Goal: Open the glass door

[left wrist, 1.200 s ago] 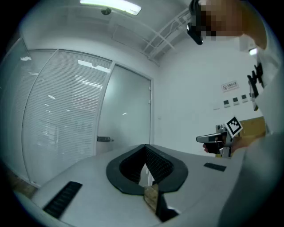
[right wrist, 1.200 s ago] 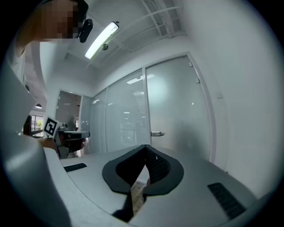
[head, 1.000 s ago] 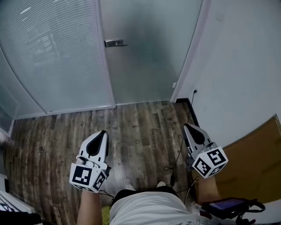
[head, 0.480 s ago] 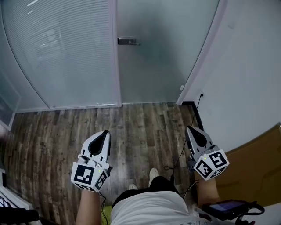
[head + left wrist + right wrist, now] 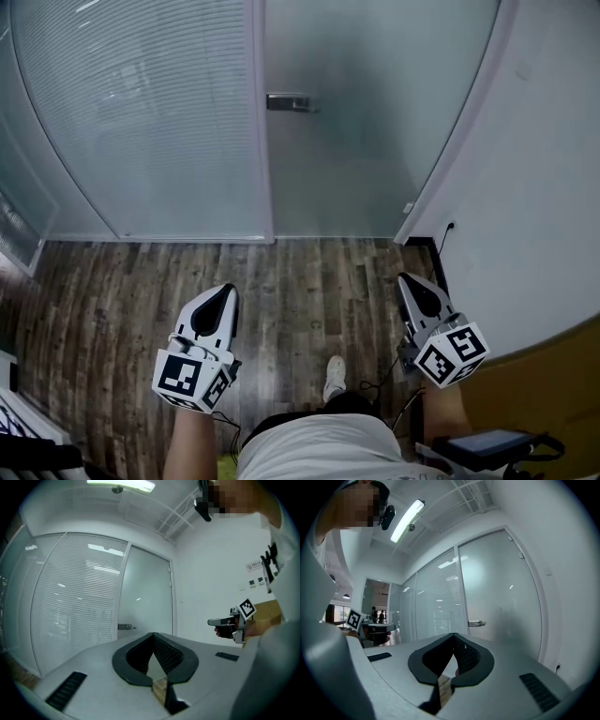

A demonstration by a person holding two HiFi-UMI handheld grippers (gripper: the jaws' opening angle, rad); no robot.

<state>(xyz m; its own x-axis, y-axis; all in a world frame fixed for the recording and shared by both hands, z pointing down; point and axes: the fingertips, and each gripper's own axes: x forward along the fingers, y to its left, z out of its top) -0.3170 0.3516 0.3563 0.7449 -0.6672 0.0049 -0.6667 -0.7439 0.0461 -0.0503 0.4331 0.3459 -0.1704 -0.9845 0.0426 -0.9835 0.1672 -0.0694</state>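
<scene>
The frosted glass door [image 5: 366, 141] stands closed ahead, its metal lever handle [image 5: 289, 103] at the door's left edge. The handle also shows in the left gripper view as a small lever [image 5: 125, 626] and in the right gripper view [image 5: 476, 623]. My left gripper [image 5: 222, 296] is held level over the wooden floor, jaws shut and empty. Off to the right, my right gripper [image 5: 411, 284] points the same way, also shut with nothing in it. Both are well short of the door. In their own views the left gripper [image 5: 153, 635] and the right gripper [image 5: 453, 635] have their tips together.
A frosted panel with blinds [image 5: 141, 122] curves away left of the door. A white wall [image 5: 553, 187] runs along the right, with a socket and a black cable [image 5: 389, 361] at its foot. A brown surface [image 5: 553, 394] and a dark device [image 5: 478, 442] lie at the lower right.
The door and its handle have drawn nearer and shifted right in the head view as the person steps forward. Both grippers travel along, still shut.
</scene>
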